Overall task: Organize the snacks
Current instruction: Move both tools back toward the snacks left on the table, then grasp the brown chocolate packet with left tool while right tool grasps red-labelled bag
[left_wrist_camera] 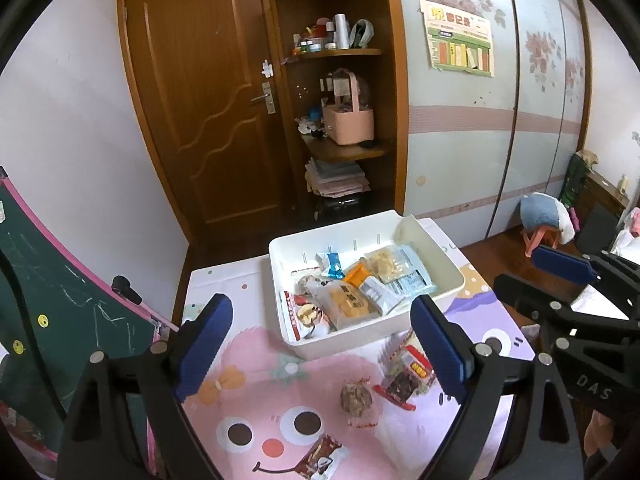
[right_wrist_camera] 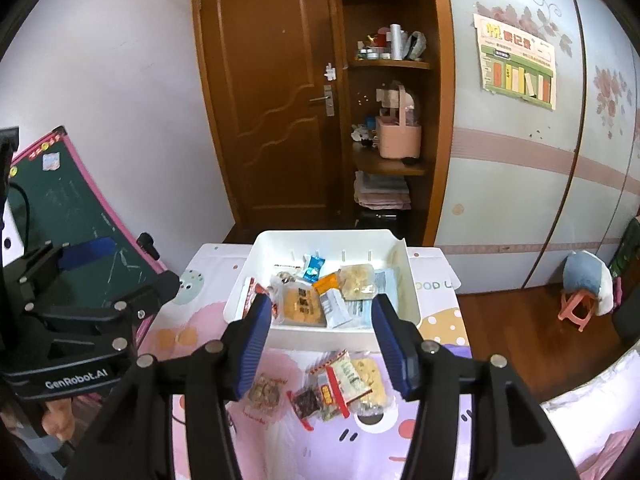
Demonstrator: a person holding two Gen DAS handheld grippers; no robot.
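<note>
Left wrist view: left tool (left_wrist_camera: 322, 346) spread wide, nothing held, hovering over the surface (left_wrist_camera: 256, 364) with the cartoon mat. White bin (left_wrist_camera: 448, 264) sits at frame center, just past the blue pads, snacks piled inside. Loose on the mat between the fingers: round brown snack (left_wrist_camera: 356, 399) at lower center, red-edged packet (left_wrist_camera: 408, 378) just right of it, near the right pad. Chocolate wrapper (left_wrist_camera: 320, 460) at the bottom edge, long axis tilted up to the right. Right tool (left_wrist_camera: 560, 280) enters at the right edge, well apart from the bin

Right wrist view: right tool (right_wrist_camera: 326, 348) also wide, empty. Bin (right_wrist_camera: 252, 272) lies beyond the fingertips at center. Below the bin, between the pads, a cluster: brown snack (right_wrist_camera: 264, 392) by the left pad, red-edged packet (right_wrist_camera: 320, 394) in the middle, long axis diagonal. This view adds a pale cracker pack (right_wrist_camera: 370, 380) beside it, which the left view does not show clearly; the chocolate wrapper is out of sight here. Left tool (right_wrist_camera: 92, 280) at left edge, open or closed cannot tell from here
</note>
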